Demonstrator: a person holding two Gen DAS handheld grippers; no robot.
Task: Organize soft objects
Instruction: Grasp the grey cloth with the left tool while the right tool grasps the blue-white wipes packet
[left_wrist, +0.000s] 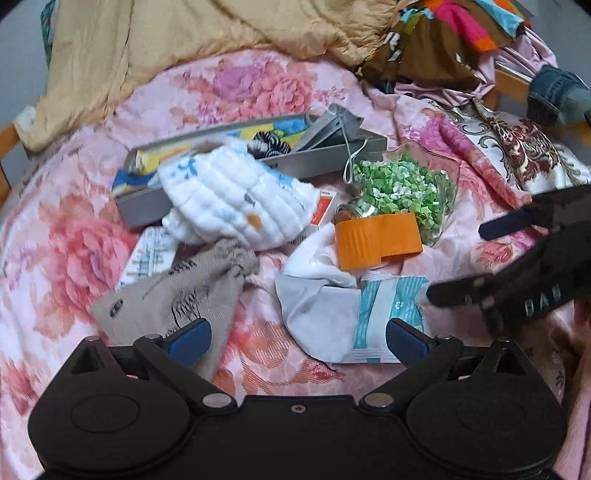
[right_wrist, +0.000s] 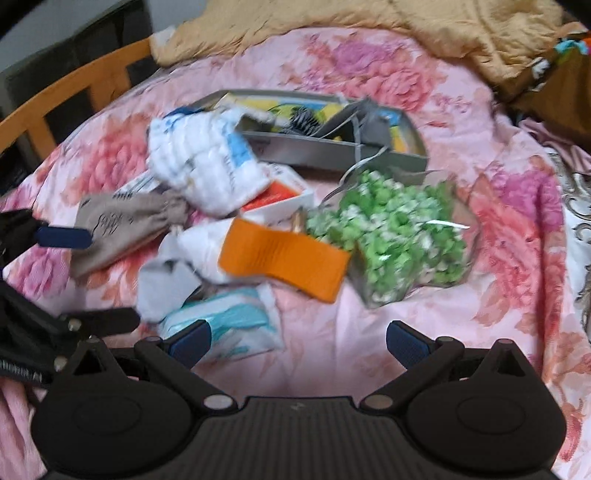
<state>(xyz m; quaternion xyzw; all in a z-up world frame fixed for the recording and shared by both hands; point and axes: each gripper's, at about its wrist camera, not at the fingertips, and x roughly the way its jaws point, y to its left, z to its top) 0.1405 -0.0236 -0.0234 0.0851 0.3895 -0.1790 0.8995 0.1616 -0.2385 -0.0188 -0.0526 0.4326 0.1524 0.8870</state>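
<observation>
Clutter lies heaped on a pink floral bedsheet (left_wrist: 92, 229): a white quilted cloth (left_wrist: 236, 199) drapes over the front wall of a grey tray (left_wrist: 295, 162), beside an orange tape roll (left_wrist: 376, 236), a bag of green paper stars (left_wrist: 402, 184) and a beige drawstring pouch (left_wrist: 177, 291). Left gripper (left_wrist: 298, 338) and right gripper (right_wrist: 298, 338) hover with jaws spread, grasping nothing.

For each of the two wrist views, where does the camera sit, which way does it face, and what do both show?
Left wrist: mounted behind the open left gripper, looking forward over the pink floral bedspread; the right gripper enters at right.
Right wrist: behind the open right gripper, facing the same clutter; the left gripper enters at left.
Shared: orange ribbed band, grey tray, white quilted cloth.
</observation>
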